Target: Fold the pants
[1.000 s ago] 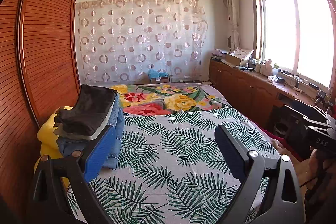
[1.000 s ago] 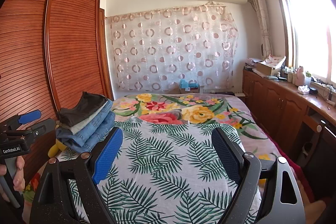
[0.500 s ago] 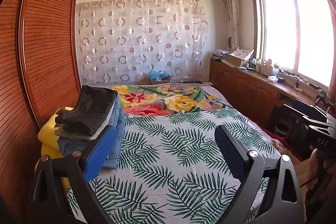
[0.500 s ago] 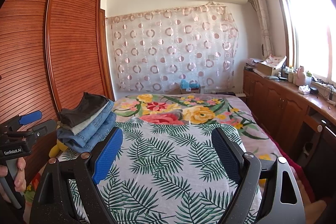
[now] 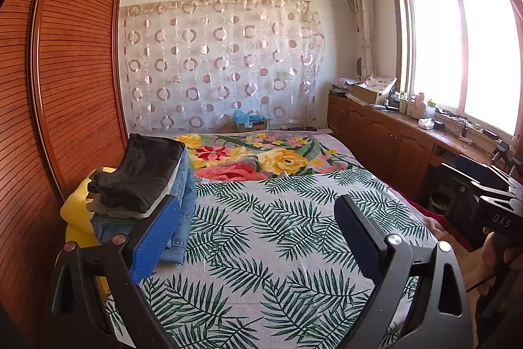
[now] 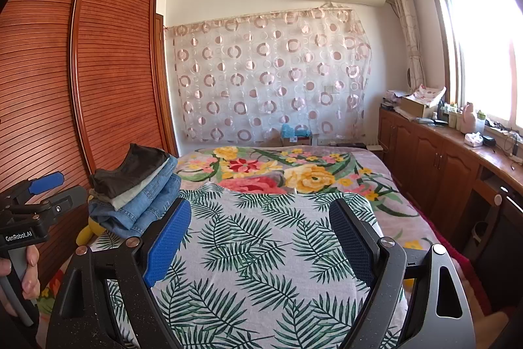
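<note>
Right wrist view shows the left gripper (image 6: 45, 182) body with the label "GenRobot.AI"; left wrist view shows "DAS" on the right gripper (image 5: 483, 182). Both grippers have the jaws wide apart and hold nothing, above the bed (image 5: 278, 234). The folded pants (image 5: 143, 179) lie stacked at the bed's left edge, near the wardrobe (image 6: 98, 80).

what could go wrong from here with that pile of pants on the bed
1. The stack of folded pants sits at the bed's left edge beside the wardrobe, leaning on a yellow pillow; a nudge might tip it off.
2. The left tool hangs open right next to the stack, so swinging left could knock the dark top pair loose.
3. Both tools, the right tool too, are open and empty; no unfolded pants are in view.
</note>
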